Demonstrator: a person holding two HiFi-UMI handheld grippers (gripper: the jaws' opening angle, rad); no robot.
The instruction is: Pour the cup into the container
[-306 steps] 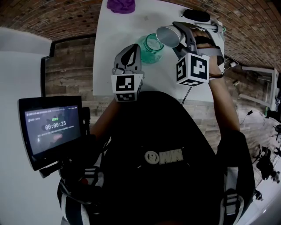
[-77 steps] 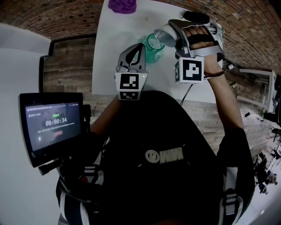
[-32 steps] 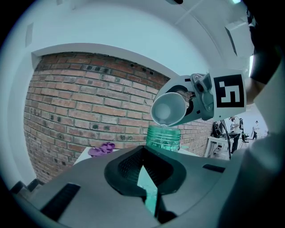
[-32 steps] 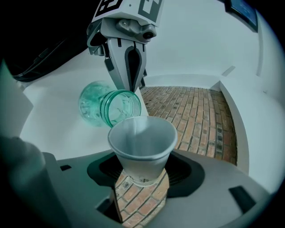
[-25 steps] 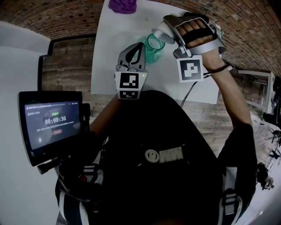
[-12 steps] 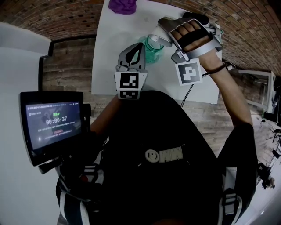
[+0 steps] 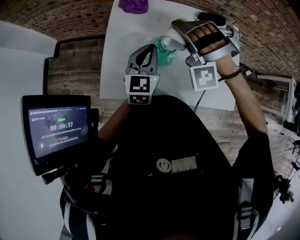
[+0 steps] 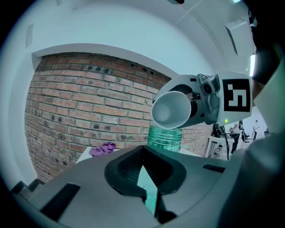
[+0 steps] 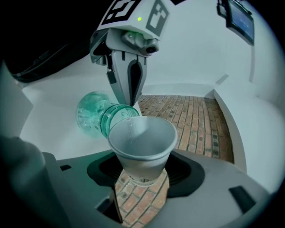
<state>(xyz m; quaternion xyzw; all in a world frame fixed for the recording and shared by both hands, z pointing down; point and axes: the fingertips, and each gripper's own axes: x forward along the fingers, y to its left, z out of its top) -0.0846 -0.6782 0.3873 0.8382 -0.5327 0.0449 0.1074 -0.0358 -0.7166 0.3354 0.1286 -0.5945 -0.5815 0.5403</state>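
Observation:
A teal glass jar [image 7: 164, 55] stands on the white table [image 7: 123, 61]. A white paper cup [image 7: 169, 42] is tipped over its mouth, with my right gripper [image 7: 176, 38] shut on it. In the right gripper view the cup [image 9: 141, 147] sits between my jaws, drops line its inner wall, and its lip is at the jar [image 9: 100, 116] mouth. My left gripper [image 7: 151, 48] is shut and empty, its tips at the jar's near side; I cannot tell if they touch. In the left gripper view the jar [image 8: 164, 137] rises beyond the tips, the cup [image 8: 171, 110] above it.
A purple cloth [image 7: 133, 4] lies at the table's far edge, also seen as a purple cloth [image 8: 102, 148] before the brick wall. A black object [image 7: 211, 18] sits at the far right corner. A tablet screen [image 7: 58, 131] hangs at my left. A cable [image 7: 201, 101] drops off the near edge.
My right gripper has rolled and shifted a little left, bringing the cup's lip over the jar's mouth and tipping it further. The left gripper and jar have stayed put.

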